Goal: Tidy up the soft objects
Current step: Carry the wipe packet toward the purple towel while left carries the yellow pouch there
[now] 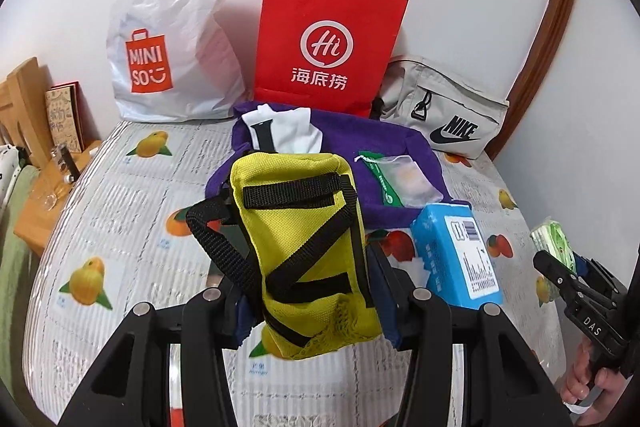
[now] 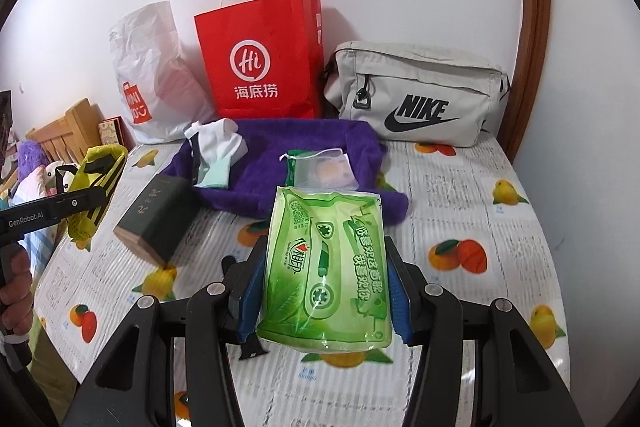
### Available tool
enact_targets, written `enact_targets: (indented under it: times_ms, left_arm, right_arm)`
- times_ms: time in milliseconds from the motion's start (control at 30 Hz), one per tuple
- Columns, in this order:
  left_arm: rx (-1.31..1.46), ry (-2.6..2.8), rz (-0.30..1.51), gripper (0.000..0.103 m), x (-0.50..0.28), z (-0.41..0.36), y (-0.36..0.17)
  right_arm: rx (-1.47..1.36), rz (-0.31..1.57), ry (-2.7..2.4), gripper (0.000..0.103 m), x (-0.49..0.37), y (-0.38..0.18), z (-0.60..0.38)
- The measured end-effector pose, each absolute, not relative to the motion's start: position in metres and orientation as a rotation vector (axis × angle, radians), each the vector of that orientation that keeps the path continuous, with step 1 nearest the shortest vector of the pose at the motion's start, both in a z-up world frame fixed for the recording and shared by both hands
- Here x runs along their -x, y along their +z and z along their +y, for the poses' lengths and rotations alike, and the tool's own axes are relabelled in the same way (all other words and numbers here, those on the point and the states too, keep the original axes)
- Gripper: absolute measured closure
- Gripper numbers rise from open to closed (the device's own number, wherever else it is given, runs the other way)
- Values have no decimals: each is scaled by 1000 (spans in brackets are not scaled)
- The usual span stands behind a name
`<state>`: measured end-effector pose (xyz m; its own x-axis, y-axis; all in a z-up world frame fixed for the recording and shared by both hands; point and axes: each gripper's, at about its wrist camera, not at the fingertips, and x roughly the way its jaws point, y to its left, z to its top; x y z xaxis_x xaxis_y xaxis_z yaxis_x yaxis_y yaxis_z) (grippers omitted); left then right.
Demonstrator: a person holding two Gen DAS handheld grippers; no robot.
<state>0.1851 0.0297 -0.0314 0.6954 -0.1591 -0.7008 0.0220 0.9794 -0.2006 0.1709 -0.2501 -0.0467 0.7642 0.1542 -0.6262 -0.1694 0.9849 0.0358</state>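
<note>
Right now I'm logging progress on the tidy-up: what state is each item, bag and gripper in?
left gripper: shut on yellow pouch, lifted.
right gripper: shut on green wipes pack, lifted.
red paper bag: upright against wall.
grey Nike bag: zipped shut.
purple towel: spread flat.
white socks: lying on towel.

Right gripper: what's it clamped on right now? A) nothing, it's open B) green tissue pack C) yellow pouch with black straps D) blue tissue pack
B. In the right wrist view the right gripper has its blue-padded jaws pressed against both sides of the green tissue pack; the yellow pouch is in the left gripper, and the blue tissue pack lies on the bed.
</note>
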Motion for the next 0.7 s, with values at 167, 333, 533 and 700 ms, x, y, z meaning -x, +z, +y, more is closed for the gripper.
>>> enact_targets:
  times_ms: [167, 333, 533, 700]
  left_arm:
    - [185, -107, 806, 55, -203, 29, -34]
    - [188, -100, 814, 55, -217, 32, -36]
    - [202, -89, 826, 55, -235, 40, -42]
    - [216, -104, 839, 55, -250, 42, -46]
  right_arm:
    - [44, 685, 178, 51, -192, -45, -249]
    - [47, 680, 185, 51, -211, -43, -246]
    - [45, 691, 196, 51, -233, -46, -240]
    - [54, 705, 202, 51, -251, -50, -233]
